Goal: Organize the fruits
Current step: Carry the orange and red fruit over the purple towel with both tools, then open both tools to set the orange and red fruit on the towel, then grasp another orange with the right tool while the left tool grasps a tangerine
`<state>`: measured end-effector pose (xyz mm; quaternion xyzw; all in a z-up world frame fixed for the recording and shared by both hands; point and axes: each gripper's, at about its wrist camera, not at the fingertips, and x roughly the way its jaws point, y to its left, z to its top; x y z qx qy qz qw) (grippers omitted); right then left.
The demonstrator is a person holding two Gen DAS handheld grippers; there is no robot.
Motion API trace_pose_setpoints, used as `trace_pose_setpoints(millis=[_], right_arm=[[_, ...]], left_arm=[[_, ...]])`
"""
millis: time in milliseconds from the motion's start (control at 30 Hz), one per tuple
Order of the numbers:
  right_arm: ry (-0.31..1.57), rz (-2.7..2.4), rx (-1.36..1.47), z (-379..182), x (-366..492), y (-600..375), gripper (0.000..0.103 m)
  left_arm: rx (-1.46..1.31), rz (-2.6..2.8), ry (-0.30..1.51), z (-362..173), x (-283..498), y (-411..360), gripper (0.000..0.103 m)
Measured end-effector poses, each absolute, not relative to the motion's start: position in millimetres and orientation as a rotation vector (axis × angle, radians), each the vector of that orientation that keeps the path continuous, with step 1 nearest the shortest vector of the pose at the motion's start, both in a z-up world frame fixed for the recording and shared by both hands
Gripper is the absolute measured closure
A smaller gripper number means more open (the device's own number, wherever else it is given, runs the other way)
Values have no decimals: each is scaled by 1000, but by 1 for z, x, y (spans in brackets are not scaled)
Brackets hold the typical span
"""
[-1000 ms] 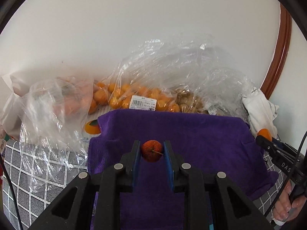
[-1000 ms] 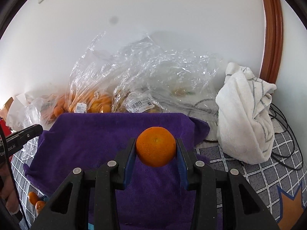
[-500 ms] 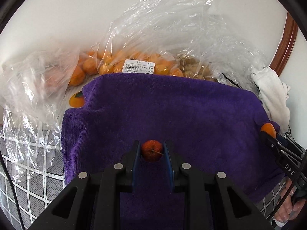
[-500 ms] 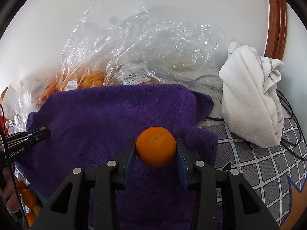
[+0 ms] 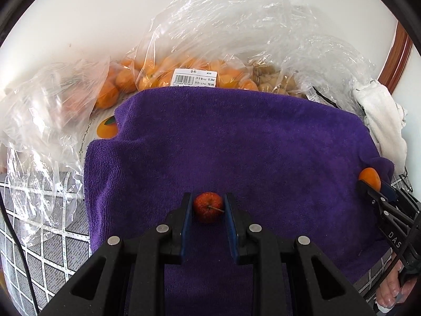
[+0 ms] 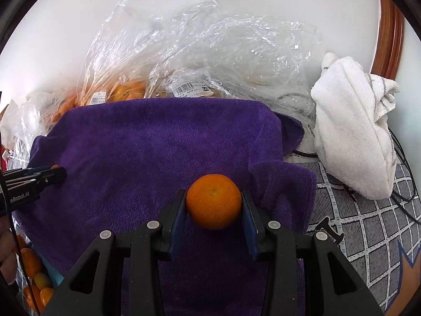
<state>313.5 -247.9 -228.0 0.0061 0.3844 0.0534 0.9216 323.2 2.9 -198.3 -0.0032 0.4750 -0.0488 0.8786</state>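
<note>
Stem of red fruit (image 5: 208, 206) toward right blue pad.

Bright soft daylight, glare on crinkled plastic bags (image 5: 223, 26), sharp focus, fisheye bending, dark vignetted corners

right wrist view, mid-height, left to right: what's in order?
left claw → purple towel → orange held in right claw → white towel
</note>
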Motion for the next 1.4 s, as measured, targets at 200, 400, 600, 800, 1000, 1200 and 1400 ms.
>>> trace_pose_setpoints(millis=[200, 400, 600, 800, 1000, 1200, 1400], right_arm=[[776, 126, 16, -226, 310, -247, 56], [714, 192, 33, -215, 300, -246, 33], [648, 170, 56, -185, 292, -246, 32], [605, 138, 70, -149, 263, -247, 32], [614, 52, 18, -140, 220, -255, 32], [655, 76, 70, -141, 189, -263, 32], [689, 178, 47, -168, 159, -234, 34]], left_arm=[[11, -99, 997, -199, 326, 0, 80], [-3, -89, 992, -195, 328, 1, 65], [-58, -102, 942, -175, 323, 8, 60], [-33, -59, 855, -142, 307, 12, 60], [19, -14, 753, -105, 281, 12, 60], [-53, -78, 766, -98, 240, 40, 60], [-127, -44, 820, -109, 202, 82, 60]])
